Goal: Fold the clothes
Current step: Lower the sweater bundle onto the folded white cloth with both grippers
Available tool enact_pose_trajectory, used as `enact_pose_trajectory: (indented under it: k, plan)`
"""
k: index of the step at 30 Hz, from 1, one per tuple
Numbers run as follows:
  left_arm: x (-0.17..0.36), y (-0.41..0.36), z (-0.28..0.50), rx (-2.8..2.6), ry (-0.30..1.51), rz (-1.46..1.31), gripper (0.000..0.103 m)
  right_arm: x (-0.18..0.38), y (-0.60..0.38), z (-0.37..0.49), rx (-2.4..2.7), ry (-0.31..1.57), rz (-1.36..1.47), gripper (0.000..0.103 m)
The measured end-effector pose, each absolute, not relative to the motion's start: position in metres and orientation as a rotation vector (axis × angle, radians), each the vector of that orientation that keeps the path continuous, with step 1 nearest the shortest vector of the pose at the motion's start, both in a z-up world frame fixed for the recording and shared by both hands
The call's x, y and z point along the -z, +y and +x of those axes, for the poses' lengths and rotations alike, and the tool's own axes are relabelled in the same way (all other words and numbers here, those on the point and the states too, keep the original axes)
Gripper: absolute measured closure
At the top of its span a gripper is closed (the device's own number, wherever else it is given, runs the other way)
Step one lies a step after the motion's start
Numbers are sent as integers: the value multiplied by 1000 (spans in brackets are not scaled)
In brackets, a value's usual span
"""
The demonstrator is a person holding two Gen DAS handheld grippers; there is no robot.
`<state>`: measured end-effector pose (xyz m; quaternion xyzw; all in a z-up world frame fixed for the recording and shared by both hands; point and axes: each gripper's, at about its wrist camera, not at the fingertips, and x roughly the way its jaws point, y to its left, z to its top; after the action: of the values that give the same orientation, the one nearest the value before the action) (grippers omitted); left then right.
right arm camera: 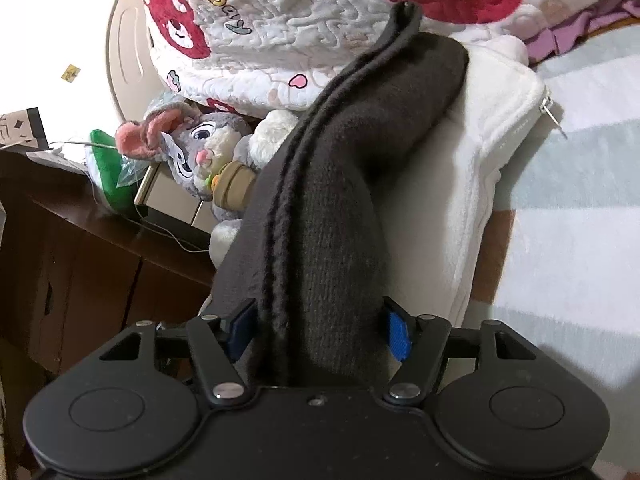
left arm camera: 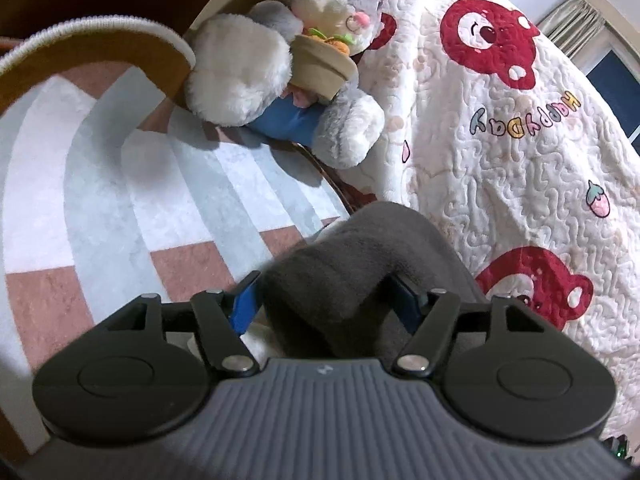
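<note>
A dark grey fleece garment (left arm camera: 340, 272) is bunched between the blue pads of my left gripper (left arm camera: 324, 300), which is shut on it above the rug. In the right wrist view the same dark garment (right arm camera: 340, 208) runs forward from my right gripper (right arm camera: 320, 328), which is shut on its thick folded edge with a stitched hem. The garment stretches up toward the bed. A white fleece garment (right arm camera: 472, 184) with a zipper lies under it.
A quilted white blanket with red bears (left arm camera: 500, 128) covers the bed. A grey plush rabbit (left arm camera: 288, 64) sits at the bed's edge; it also shows in the right wrist view (right arm camera: 208, 152). A striped pink, white and pale blue rug (left arm camera: 120, 200) covers the floor. A dark wooden cabinet (right arm camera: 80, 248) stands left.
</note>
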<state>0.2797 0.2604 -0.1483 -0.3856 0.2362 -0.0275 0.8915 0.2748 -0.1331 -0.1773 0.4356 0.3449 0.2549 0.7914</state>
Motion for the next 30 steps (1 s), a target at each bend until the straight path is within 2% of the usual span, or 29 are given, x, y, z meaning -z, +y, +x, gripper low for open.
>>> enact_pose_trajectory:
  k: [8,9,10,13,14,17,18,22,26,30]
  plan:
    - [164,261,285,115,486,-914,36,180,-124,286,-607,758,934,30]
    - [164,258,286,119,486,-894,36,177,-122,286,-622,758,903,36]
    - [163,254,286,130,488,-864,36,175,-120,287,-640,759,876,52]
    - [159,241,287,160,489,-781,36,163,-118,290,-744,749,880,58]
    - [154,240,286,165,476,-768,42,156,-117,291,-761,739,876,59]
    - [133,236,287,156,497,-696,71,139,-114,296,-806,742,923,60]
    - [122,234,289,143,535,-651,75,137,-114,298,-820,762,975,60]
    - [77,221,290,93,685,-449,76,149,-108,290,-877,834,1162,60]
    - [87,216,290,8,772,-398,71,186,-104,268,-812,905,1176,60]
    - [77,213,286,-12,776,-399,72,213,-111,257,-782,913,1240,60]
